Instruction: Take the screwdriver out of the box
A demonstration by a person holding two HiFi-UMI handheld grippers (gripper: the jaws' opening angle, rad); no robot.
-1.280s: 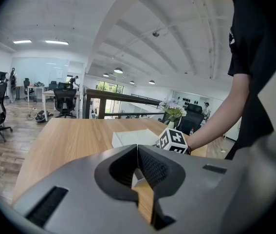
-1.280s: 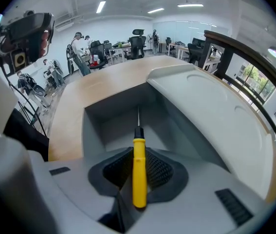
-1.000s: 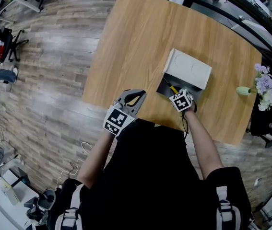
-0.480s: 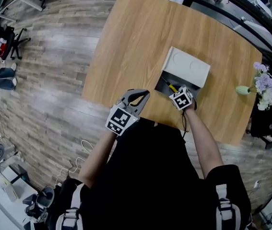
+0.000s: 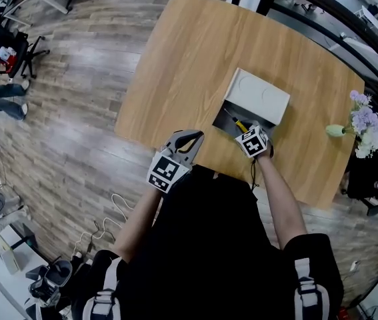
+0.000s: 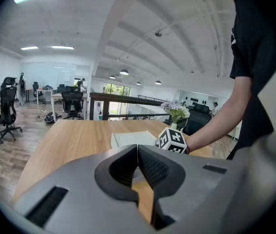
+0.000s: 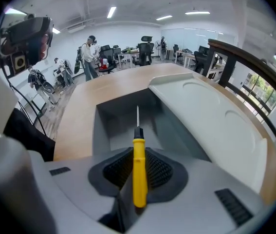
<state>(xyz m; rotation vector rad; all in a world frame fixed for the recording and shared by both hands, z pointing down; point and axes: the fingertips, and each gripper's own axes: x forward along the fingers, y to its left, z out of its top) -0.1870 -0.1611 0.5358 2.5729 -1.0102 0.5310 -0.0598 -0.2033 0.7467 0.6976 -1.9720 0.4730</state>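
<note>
Right gripper (image 7: 138, 177) is clamped on the yellow handle of the screwdriver (image 7: 138, 155), which I grip at the handle so the thin shaft stays free. The tool hangs over the open box (image 7: 103, 130), beside the raised lid (image 7: 211, 116), and I judge it not yet clear. Its long axis runs along the jaws, tip pointing away from me into the box. Left gripper (image 6: 138, 174) has its jaws pressed together, empty, held aside by the near edge of the table (image 5: 175, 65), out of the way

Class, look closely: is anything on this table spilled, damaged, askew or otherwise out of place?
Nothing stands out. The box sits open on the table, and the right gripper holds the yellow screwdriver straight between its jaws at the opening.
</note>
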